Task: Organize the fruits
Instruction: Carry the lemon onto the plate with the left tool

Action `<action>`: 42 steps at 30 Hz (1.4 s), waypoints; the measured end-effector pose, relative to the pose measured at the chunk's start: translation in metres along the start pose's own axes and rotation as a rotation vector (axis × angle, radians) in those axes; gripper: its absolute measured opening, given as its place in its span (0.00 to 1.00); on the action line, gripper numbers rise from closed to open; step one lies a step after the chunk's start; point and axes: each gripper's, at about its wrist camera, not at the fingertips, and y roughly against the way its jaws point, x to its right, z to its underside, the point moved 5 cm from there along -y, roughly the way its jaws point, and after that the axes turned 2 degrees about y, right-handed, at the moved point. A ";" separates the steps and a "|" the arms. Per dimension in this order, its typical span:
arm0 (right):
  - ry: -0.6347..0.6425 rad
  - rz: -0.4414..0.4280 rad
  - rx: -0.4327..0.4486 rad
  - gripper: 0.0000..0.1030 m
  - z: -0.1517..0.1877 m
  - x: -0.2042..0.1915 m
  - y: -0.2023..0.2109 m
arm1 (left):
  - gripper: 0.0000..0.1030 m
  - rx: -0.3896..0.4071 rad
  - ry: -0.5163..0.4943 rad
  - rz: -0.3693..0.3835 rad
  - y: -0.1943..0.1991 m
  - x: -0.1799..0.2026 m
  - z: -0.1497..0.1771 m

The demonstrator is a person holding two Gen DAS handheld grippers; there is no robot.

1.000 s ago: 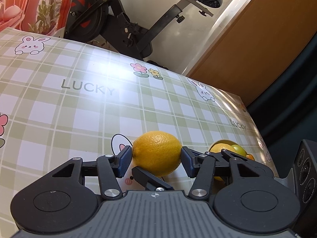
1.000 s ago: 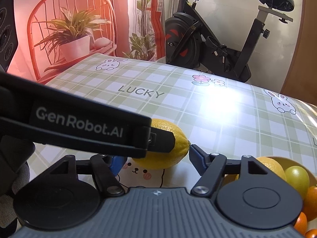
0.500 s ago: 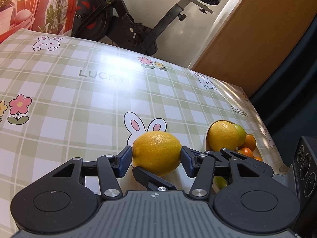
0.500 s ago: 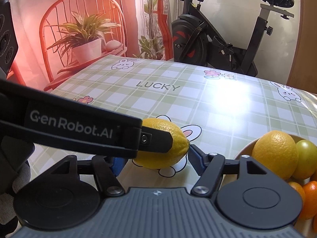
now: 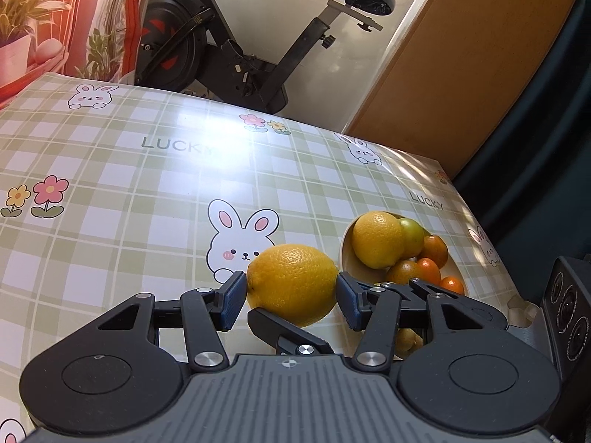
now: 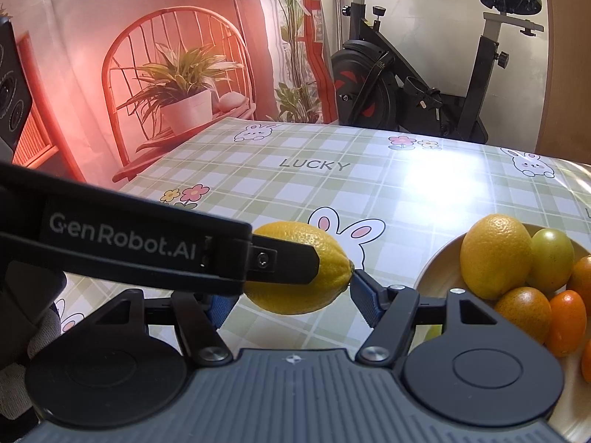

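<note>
Both the left gripper [image 5: 291, 295] and the right gripper [image 6: 288, 295] are clamping one lemon [image 5: 291, 282] beside the fruit bowl [image 5: 347, 254].

Left wrist view: rides the left gripper [image 5: 291, 295], looking forward and down over the table [image 5: 110, 192], close to the fruit bowl [image 5: 347, 254], which lies to its right.
Right wrist view: rides the right gripper [image 6: 288, 295], same tilt, bowl [image 6: 439, 269] at right.
Shared: lemon [image 5: 291, 282], bowl, exercise bike [image 5: 236, 48] beyond the bowl.
</note>
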 end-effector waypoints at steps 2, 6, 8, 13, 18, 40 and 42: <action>-0.009 0.002 0.009 0.66 0.000 0.002 0.007 | 0.54 0.002 -0.007 0.001 0.002 0.007 0.001; -0.030 0.011 0.033 0.66 0.002 0.010 0.023 | 0.54 -0.006 -0.033 0.018 0.003 0.025 0.000; -0.037 0.020 0.043 0.66 0.003 0.016 0.031 | 0.54 -0.004 -0.053 0.024 0.003 0.037 0.000; -0.068 0.046 0.076 0.66 0.005 0.035 0.055 | 0.54 -0.014 -0.100 0.046 -0.002 0.064 0.002; -0.117 0.074 0.093 0.66 0.013 0.056 0.077 | 0.55 -0.047 -0.145 0.072 -0.013 0.097 0.012; -0.282 0.199 0.082 0.65 0.052 0.133 0.112 | 0.57 -0.190 -0.189 0.112 -0.071 0.146 0.042; -0.282 0.197 0.076 0.65 0.053 0.132 0.109 | 0.57 -0.194 -0.184 0.107 -0.073 0.144 0.042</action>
